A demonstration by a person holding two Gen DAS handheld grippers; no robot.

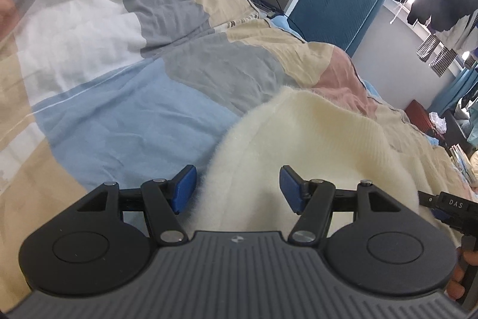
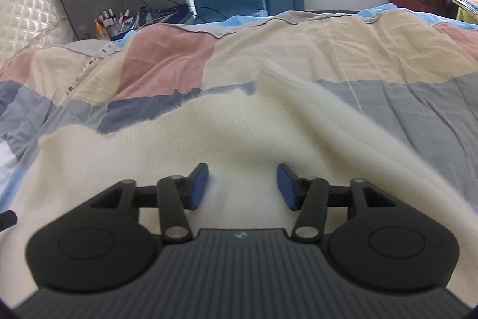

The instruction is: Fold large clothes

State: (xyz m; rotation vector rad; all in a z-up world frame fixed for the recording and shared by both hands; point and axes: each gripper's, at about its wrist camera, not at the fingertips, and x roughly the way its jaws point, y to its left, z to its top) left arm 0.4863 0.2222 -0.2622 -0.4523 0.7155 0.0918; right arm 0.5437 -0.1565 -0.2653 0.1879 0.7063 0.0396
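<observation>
Looking from the left wrist, the left gripper (image 1: 238,189) hangs over the edge of a cream knitted sweater (image 1: 313,139) that lies on a patchwork quilt (image 1: 125,97). Its blue pads (image 1: 185,189) stand wide apart with fuzzy fabric between them, not pressed. At the right border, part of the other tool and some fingers are visible.

From the right wrist, the right gripper (image 2: 242,187) is above the sweater (image 2: 185,139), spread across the quilt (image 2: 388,56). Its pads (image 2: 199,184) are apart and grip nothing.
</observation>
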